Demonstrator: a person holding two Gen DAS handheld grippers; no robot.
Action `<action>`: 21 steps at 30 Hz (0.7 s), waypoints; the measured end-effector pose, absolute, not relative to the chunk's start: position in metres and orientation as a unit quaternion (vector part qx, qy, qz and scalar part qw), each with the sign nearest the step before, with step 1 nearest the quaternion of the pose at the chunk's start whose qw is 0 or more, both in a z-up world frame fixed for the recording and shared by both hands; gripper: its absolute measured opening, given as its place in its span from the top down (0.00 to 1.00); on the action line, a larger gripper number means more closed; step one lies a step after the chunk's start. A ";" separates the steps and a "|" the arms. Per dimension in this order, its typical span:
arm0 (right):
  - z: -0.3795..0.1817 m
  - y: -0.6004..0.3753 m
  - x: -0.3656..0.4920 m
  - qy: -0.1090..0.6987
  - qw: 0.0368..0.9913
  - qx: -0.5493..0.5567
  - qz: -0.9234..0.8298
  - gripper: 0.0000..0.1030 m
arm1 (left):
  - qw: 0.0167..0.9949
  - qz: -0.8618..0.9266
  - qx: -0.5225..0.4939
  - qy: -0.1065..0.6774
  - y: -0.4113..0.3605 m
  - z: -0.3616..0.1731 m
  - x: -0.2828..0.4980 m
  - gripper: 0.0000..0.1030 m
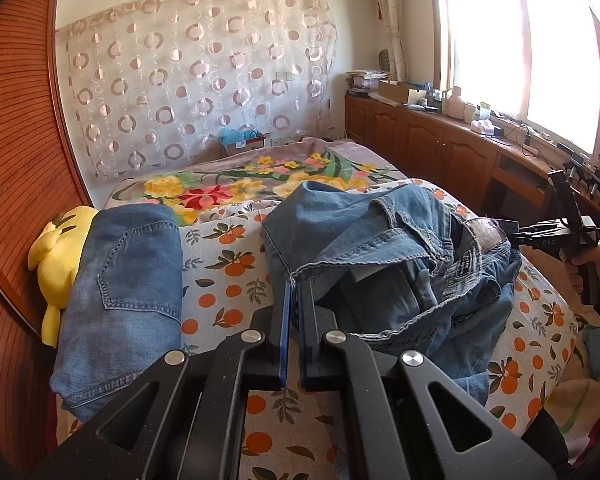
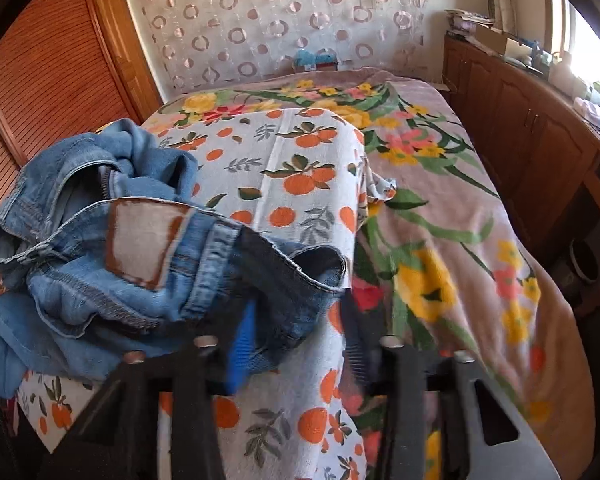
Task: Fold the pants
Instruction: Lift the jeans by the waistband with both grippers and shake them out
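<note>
Your left gripper (image 1: 294,286) rose from the bottom centre of the left wrist frame, its blue-lined jaws closed to a thin slit and pinching the hem edge of the crumpled jeans (image 1: 392,256) right at the tips. The jeans lay in a heap across the centre and right of that frame, on the orange-print sheet (image 1: 228,264), with a pale leather patch showing at their upper right. At the right edge of the same frame your right gripper (image 1: 516,236) reached in, held by your hand (image 1: 580,268), its tip at the patch end of the waistband.

In the right wrist frame the picture was blurred near the bottom. The jaws stood apart there, and the denim waistband edge lay between them; the blue pad of the left-hand finger (image 2: 240,344) sat against the cloth, while the other finger stood off to the right over the sheet. You had not yet clamped the fabric, as far as the blur let me tell.

A second pair of jeans (image 1: 128,288), neatly folded, lay at the left of the left wrist frame, touching a yellow plush toy (image 1: 56,256) at its left. The floral blanket (image 2: 440,208) covered the bed beyond the sheet, toward the upper centre and right.
</note>
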State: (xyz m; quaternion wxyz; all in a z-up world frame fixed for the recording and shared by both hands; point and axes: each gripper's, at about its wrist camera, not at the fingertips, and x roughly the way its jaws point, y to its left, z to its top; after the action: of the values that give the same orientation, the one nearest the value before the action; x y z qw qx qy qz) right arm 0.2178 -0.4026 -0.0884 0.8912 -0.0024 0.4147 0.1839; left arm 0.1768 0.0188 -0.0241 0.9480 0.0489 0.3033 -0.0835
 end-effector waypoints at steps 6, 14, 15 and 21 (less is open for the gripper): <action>-0.048 -0.406 0.194 0.346 0.918 -0.013 0.195 0.89 | 0.956 -0.091 0.066 0.271 0.005 0.017 0.180 0.97; 0.075 -0.421 0.159 0.213 0.960 -0.023 0.182 0.91 | 0.971 -0.082 0.102 0.203 -0.018 0.127 0.211 0.97; 0.091 -0.425 0.155 0.199 0.963 -0.029 0.178 0.91 | 0.972 -0.077 0.108 0.195 -0.022 0.142 0.219 0.97; 0.160 -0.448 0.135 0.135 0.980 -0.063 0.136 0.92 | 0.973 -0.068 0.130 0.175 -0.049 0.195 0.264 0.97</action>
State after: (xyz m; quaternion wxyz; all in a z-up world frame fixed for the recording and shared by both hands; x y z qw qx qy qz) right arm 0.1352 -0.4482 0.1596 0.9796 -0.0630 0.1346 0.1356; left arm 0.2644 -0.0493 0.1954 0.9735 0.1305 0.1751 -0.0684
